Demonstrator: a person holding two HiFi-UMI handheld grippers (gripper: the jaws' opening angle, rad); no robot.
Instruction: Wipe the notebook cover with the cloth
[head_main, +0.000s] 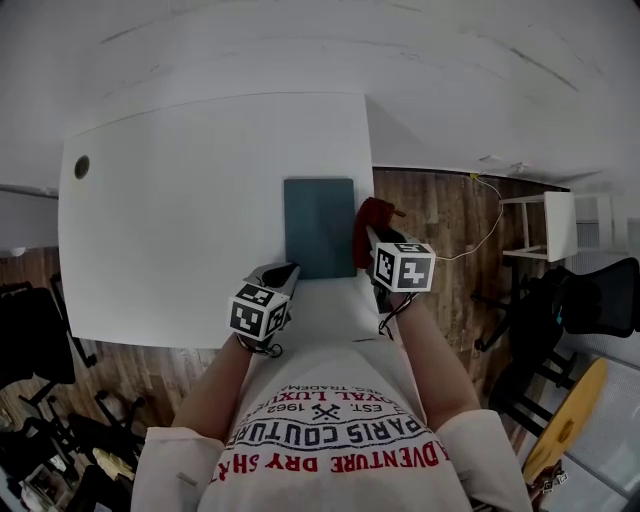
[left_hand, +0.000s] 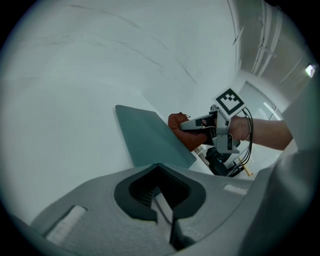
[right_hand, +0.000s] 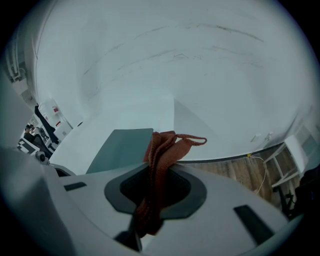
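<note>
Teal notebook (head_main: 320, 225) lies flat; rust-red cloth (head_main: 372, 214) bunched at its right edge.

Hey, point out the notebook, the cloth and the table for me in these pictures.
notebook (head_main: 320, 225), head view, middle of its dark teal cover.
cloth (right_hand: 161, 150), right gripper view, middle of the red folded fabric.
table (head_main: 180, 220), head view, bare white top left of the notebook.
</note>
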